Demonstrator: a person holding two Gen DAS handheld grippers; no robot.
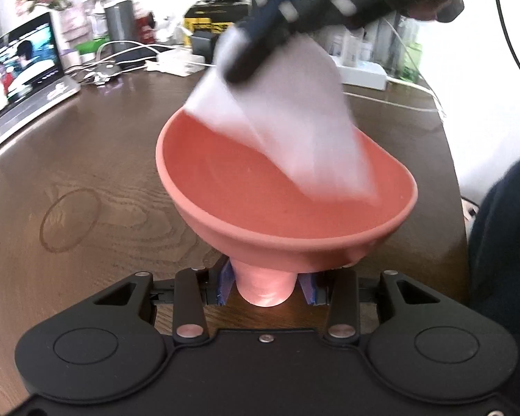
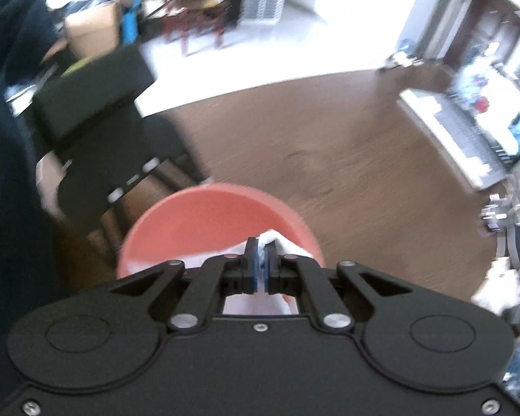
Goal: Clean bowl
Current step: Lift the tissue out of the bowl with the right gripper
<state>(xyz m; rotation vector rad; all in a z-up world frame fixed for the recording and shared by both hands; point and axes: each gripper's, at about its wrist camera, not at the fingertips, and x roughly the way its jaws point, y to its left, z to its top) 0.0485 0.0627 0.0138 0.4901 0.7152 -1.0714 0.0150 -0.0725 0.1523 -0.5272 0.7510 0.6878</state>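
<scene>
Left gripper [image 1: 266, 286] clamping the bowl [image 1: 284, 187] by its foot at frame centre, above the table [image 1: 86, 173] | right gripper [image 2: 261, 263] pinching a tissue [image 1: 294, 121], wiping inside | next: likely sweeping round the wall.

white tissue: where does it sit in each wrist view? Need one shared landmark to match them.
Left wrist: white tissue upper centre, hanging from the right gripper into the pink bowl.
Right wrist: tissue low centre, pinched between the fingers, at the bowl's near rim.
Shared landmark: the bowl, also the laptop on the wooden table.
</scene>
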